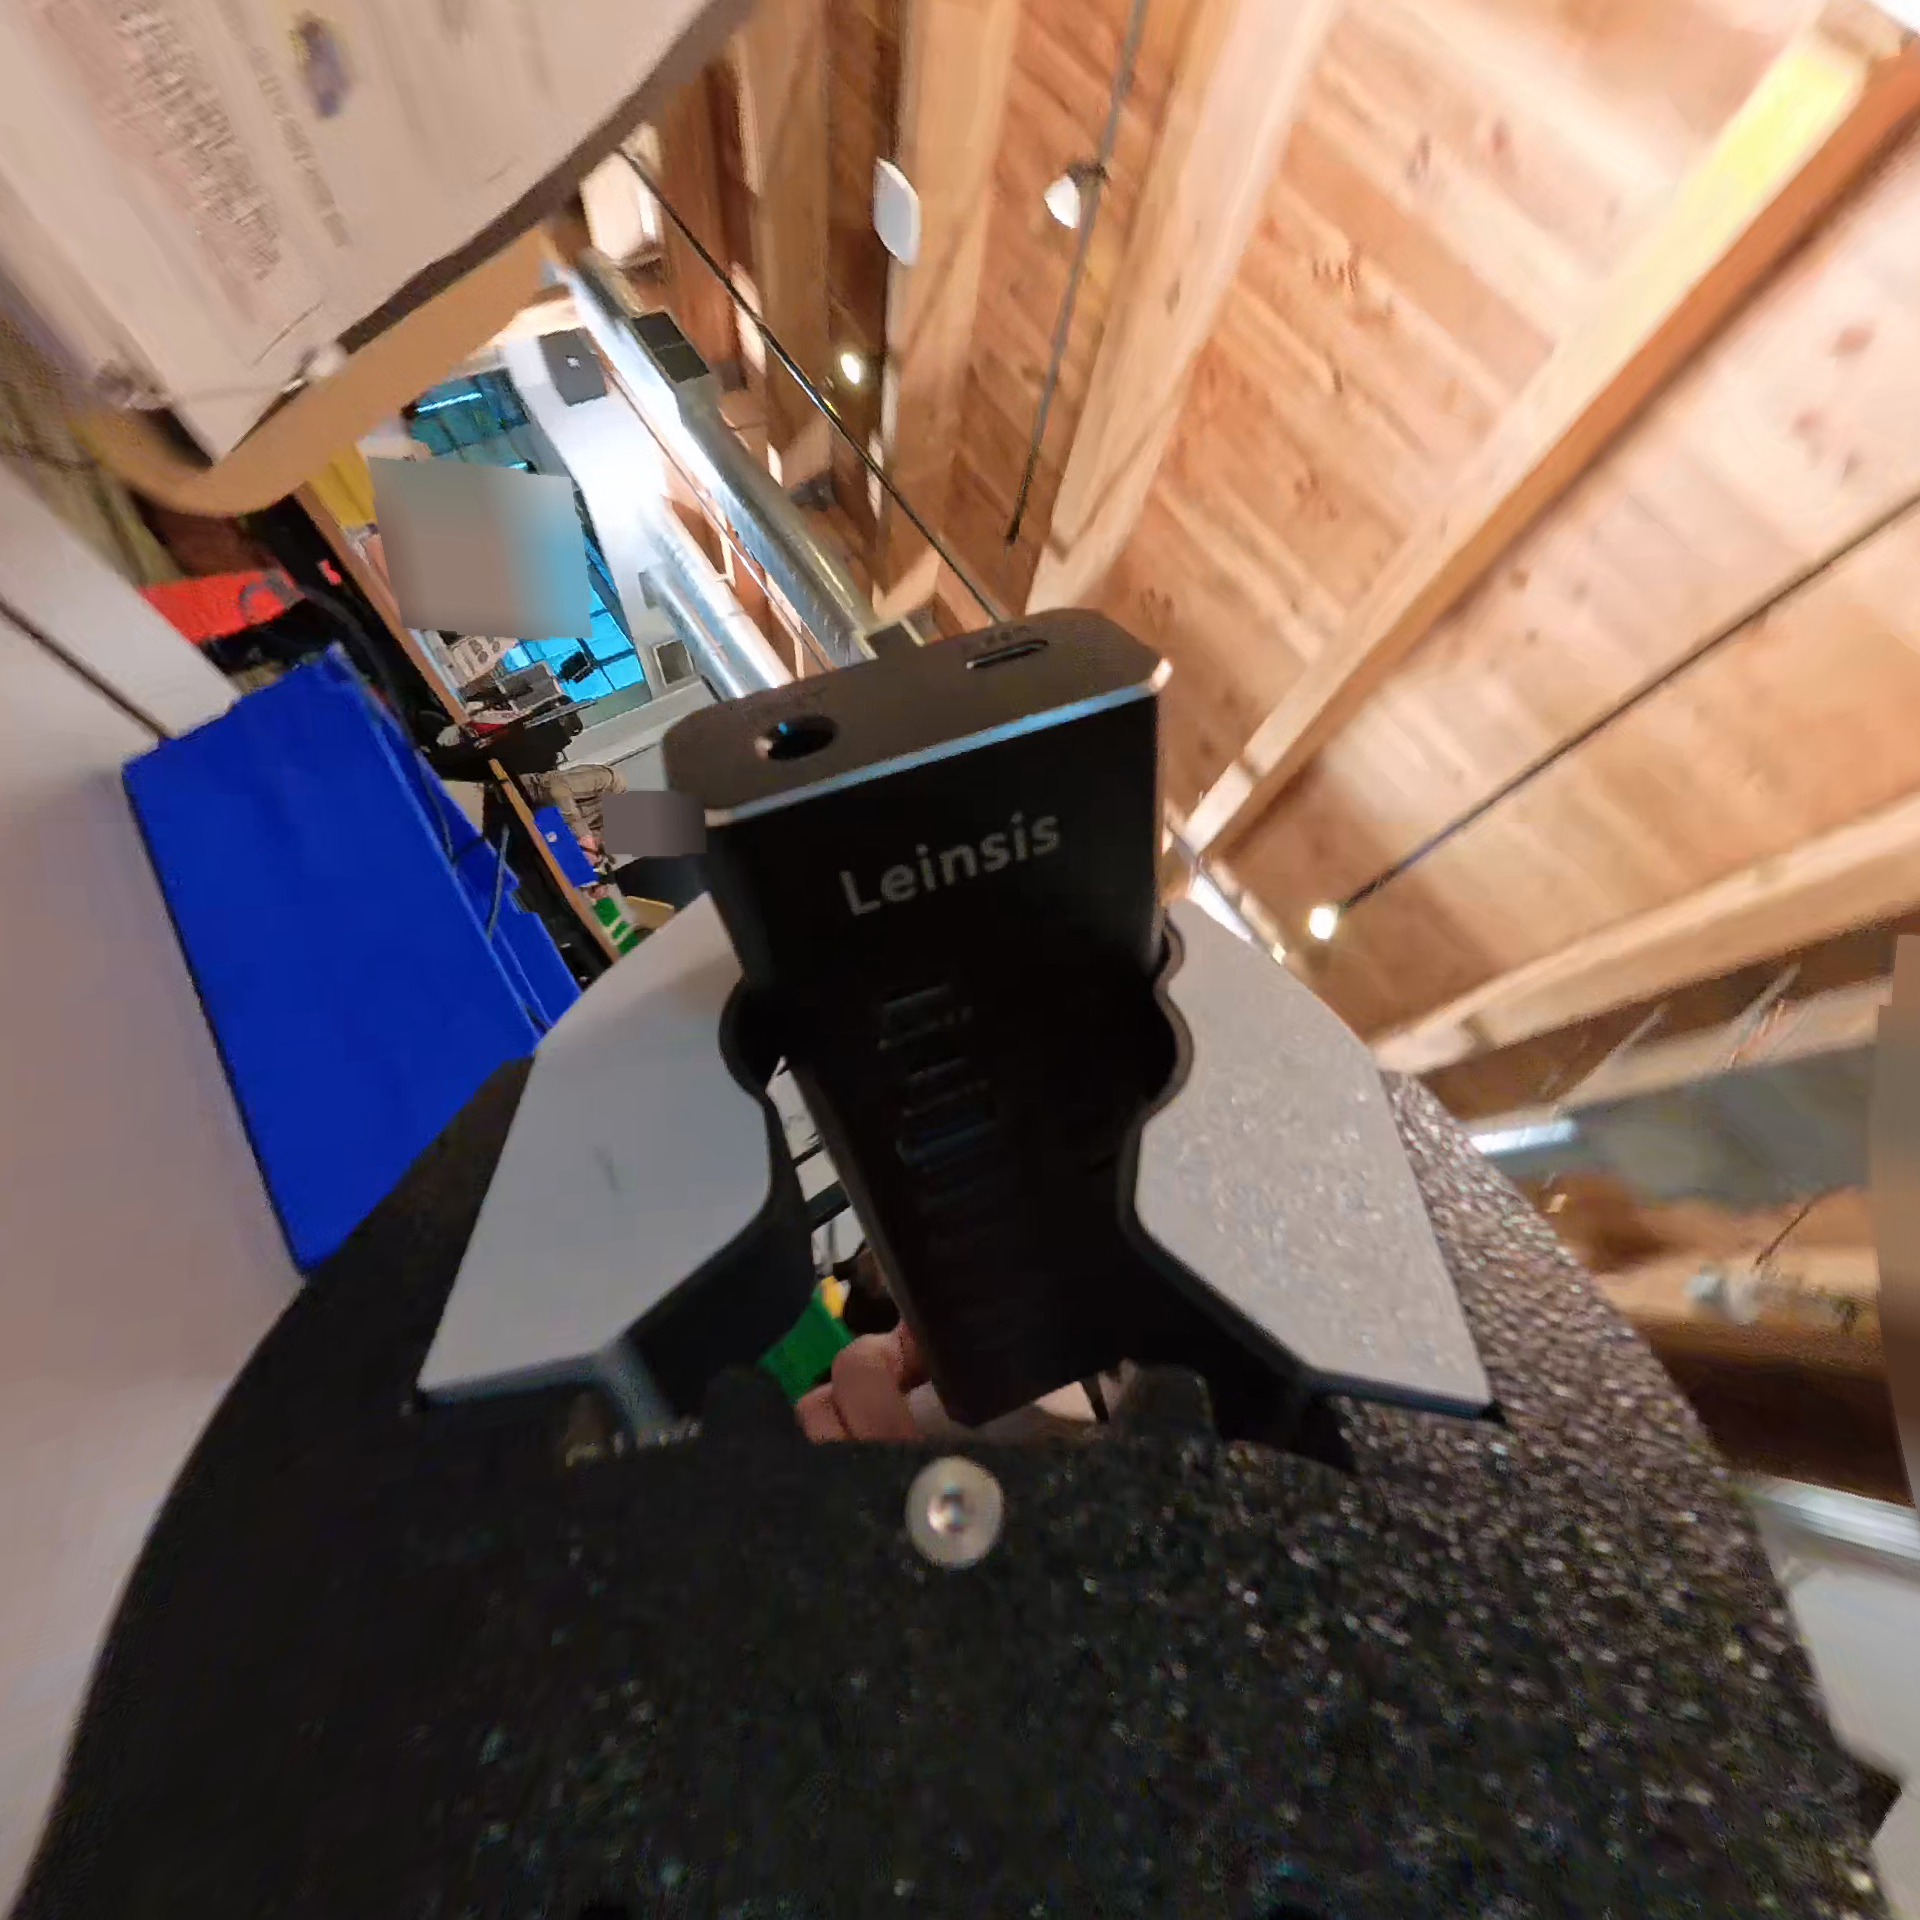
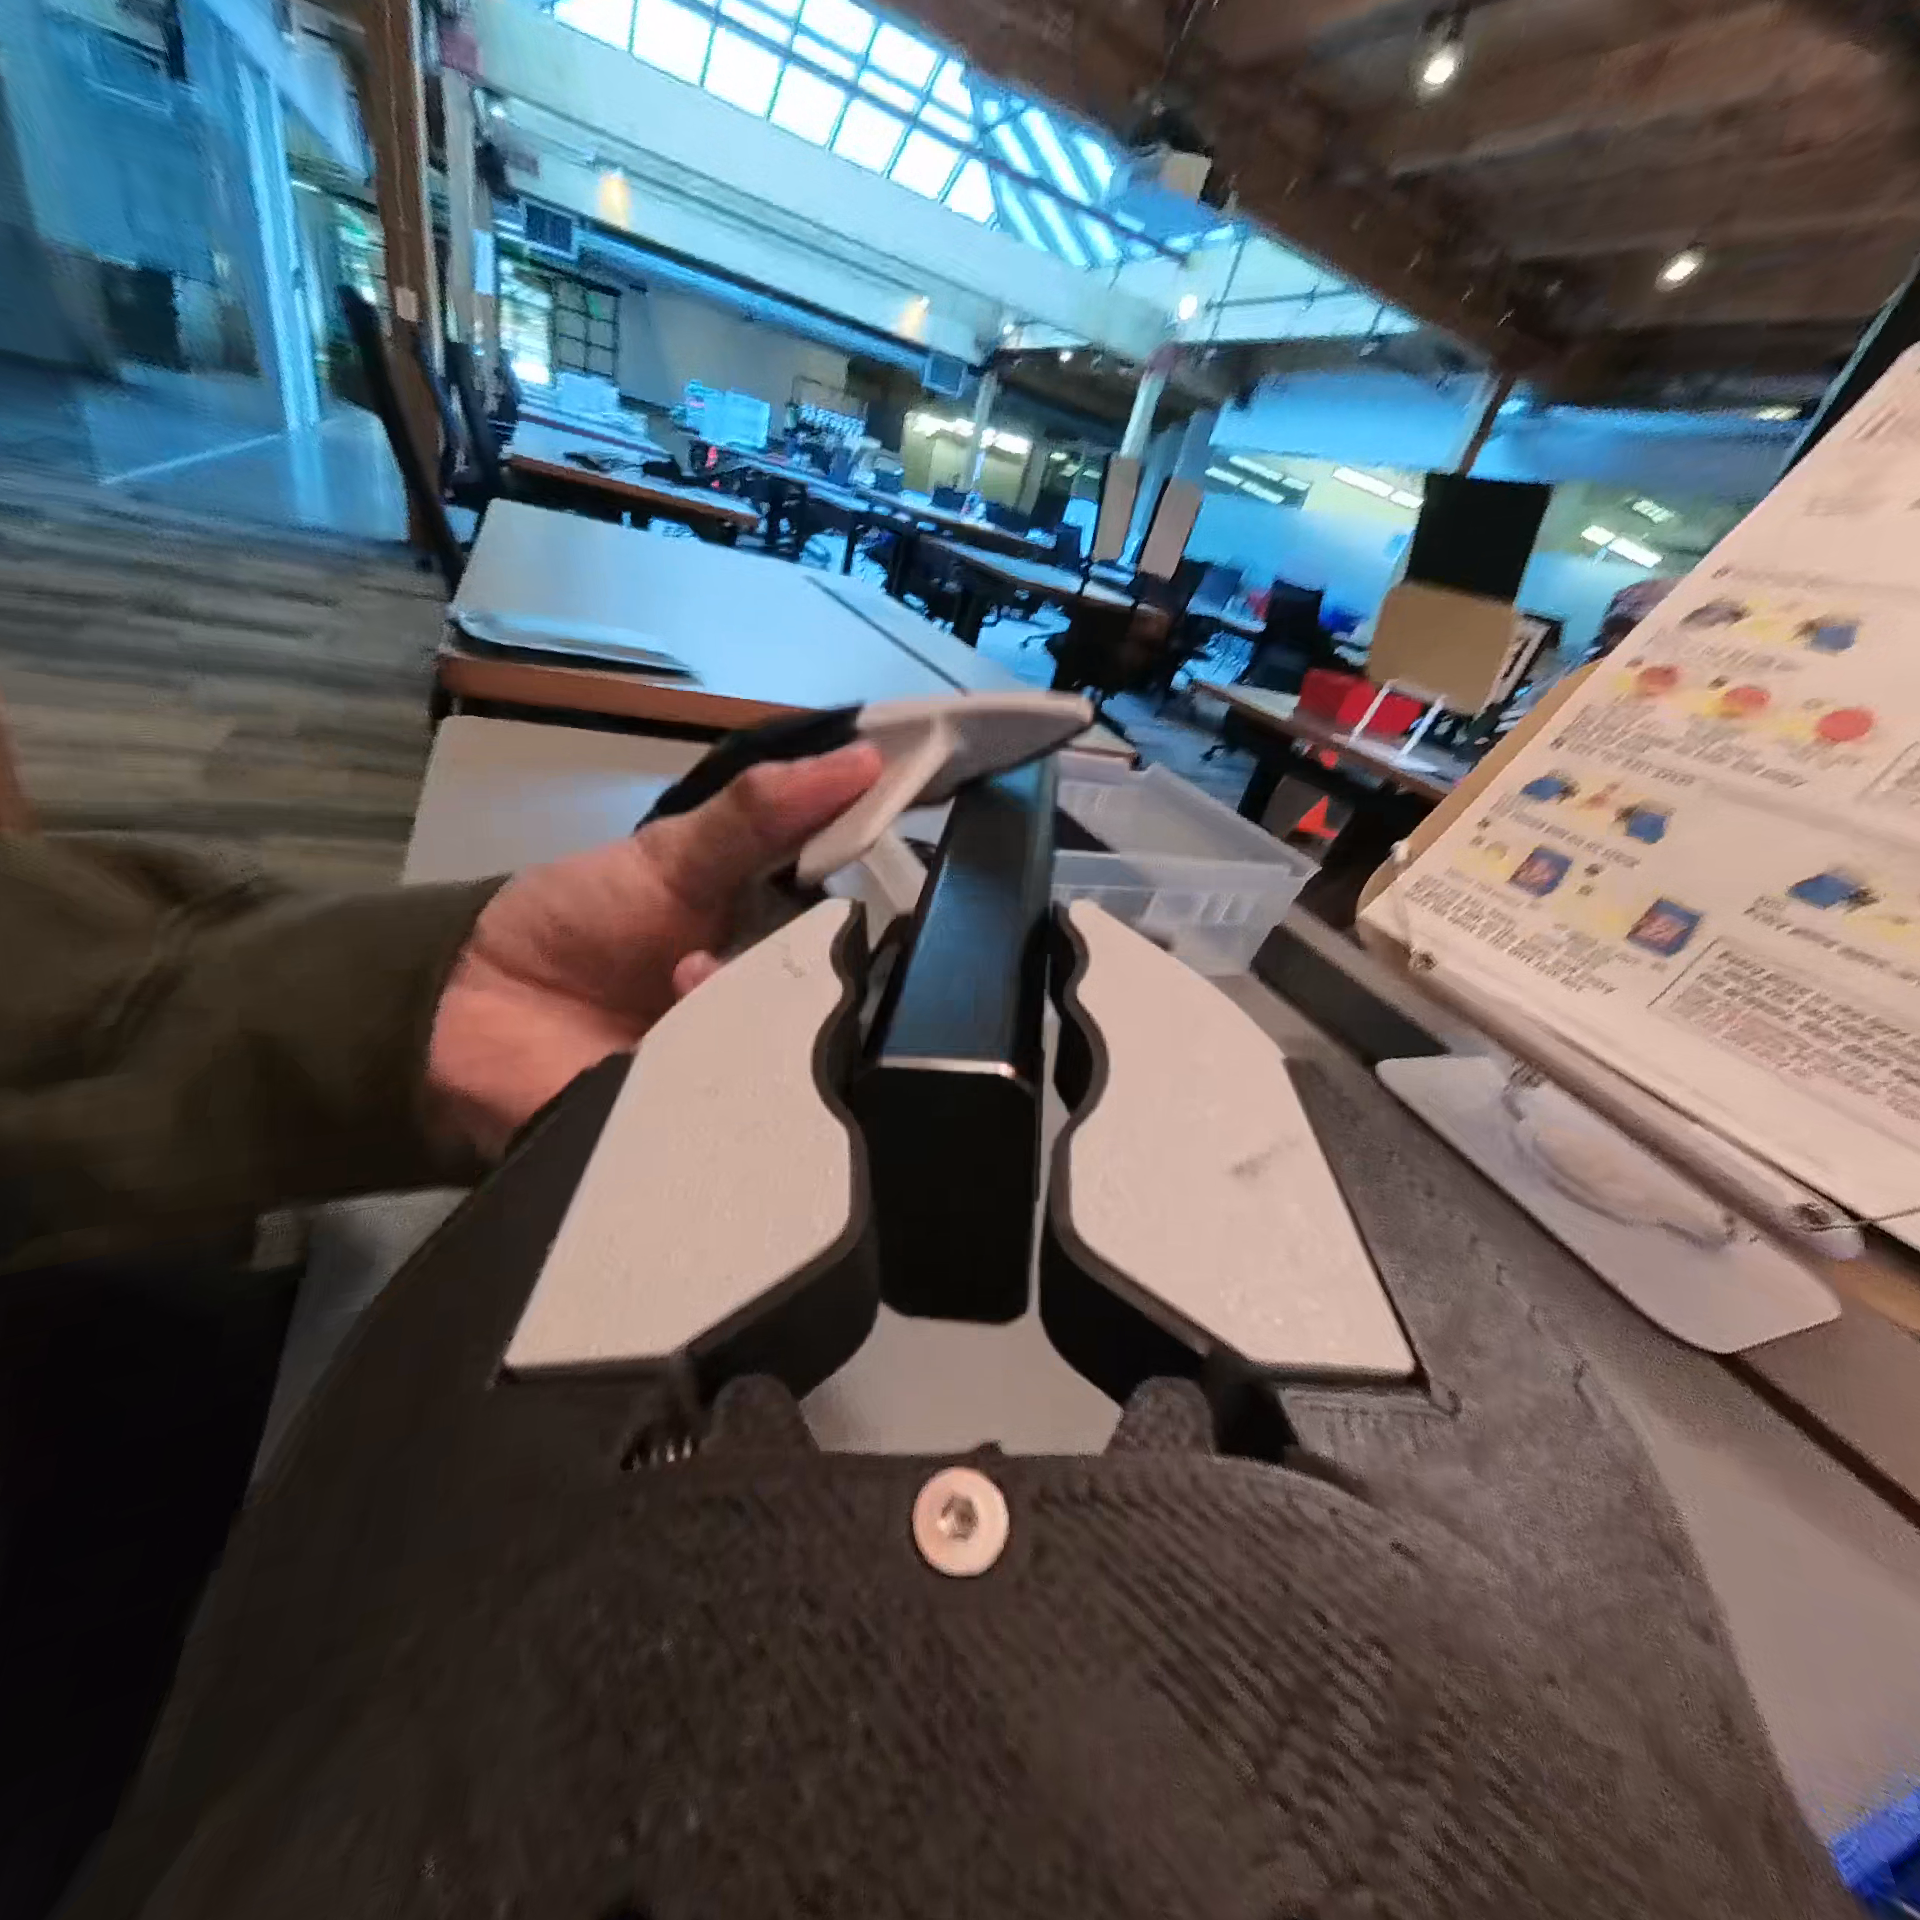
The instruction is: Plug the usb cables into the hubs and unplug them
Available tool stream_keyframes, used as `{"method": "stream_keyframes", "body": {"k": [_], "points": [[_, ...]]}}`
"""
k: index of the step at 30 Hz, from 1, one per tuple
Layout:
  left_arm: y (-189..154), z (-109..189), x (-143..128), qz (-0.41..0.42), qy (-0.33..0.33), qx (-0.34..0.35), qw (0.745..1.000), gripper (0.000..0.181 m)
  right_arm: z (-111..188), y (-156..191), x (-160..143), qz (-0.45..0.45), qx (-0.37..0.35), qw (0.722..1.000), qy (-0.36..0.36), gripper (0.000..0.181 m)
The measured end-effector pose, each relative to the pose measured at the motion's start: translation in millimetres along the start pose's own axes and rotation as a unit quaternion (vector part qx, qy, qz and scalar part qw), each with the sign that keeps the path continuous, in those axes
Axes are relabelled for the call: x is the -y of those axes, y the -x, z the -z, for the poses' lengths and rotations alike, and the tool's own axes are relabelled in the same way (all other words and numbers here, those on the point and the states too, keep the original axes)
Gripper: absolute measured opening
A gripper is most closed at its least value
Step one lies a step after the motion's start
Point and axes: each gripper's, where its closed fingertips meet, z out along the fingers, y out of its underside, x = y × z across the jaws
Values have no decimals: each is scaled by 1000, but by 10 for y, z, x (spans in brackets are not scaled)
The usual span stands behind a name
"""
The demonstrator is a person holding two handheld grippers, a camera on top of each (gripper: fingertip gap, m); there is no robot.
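A black USB hub (image 1: 935, 862) with a row of ports on its face sits between the fingers of my left gripper (image 1: 951, 987), which is shut on it and tilted up toward the wooden ceiling. No cable shows in any port. In the right wrist view the same hub (image 2: 956, 1143) runs away from me. My right gripper (image 2: 956, 935) is shut on its near end. The left gripper (image 2: 935, 748), held by a person's hand (image 2: 623, 935), clamps the far end. No USB cable is in view.
A printed instruction sheet on a cardboard stand (image 2: 1662, 831) stands close on the right. A clear plastic bin (image 2: 1174, 862) sits behind the hub on a white table (image 2: 675, 613). A blue bin (image 1: 332, 935) is at the left of the left wrist view. Tip to tip, the grippers are about 7 centimetres apart.
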Motion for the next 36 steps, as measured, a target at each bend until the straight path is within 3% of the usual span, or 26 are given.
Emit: {"method": "stream_keyframes", "body": {"k": [4, 7, 12, 16, 18, 20, 25, 27, 30, 36], "points": [[-222, -108, 58, -123, 93, -31, 988, 68, -37, 36, -150, -77, 37, 996, 42, 79], [-291, -175, -1, -246, 209, -36, 946, 66, -18, 50, -230, -181, 81, 979, 43, 94], [-405, -181, -457, -366, 403, -71, 836, 65, -118, 241, -427, -351, 190, 917, 16, 89], [-319, -97, -850, -419, 505, -78, 751, 65, -179, 496, -370, -346, 251, 904, -17, 90], [-293, -39, -1009, -423, 537, -89, 725, 64, -197, 543, -372, -304, 245, 920, -22, 86], [-279, 29, -1143, -419, 561, -105, 707, 64, -187, 521, -367, -257, 229, 938, -38, 68], [-224, 96, -1235, -434, 586, -110, 676, 64, -165, 494, -490, -183, 207, 961, -1, 65], [-236, 89, -1197, -450, 587, -96, 667, 62, -164, 409, -489, -164, 181, 970, -4, 65], [-291, 78, -1074, -492, 570, -76, 654, 75, -121, 282, -508, -139, 154, 978, 0, 65], [-223, 239, -855, -590, 558, 20, 583, 83, -65, 34, -585, -107, 93, 990, 16, 65]]}}
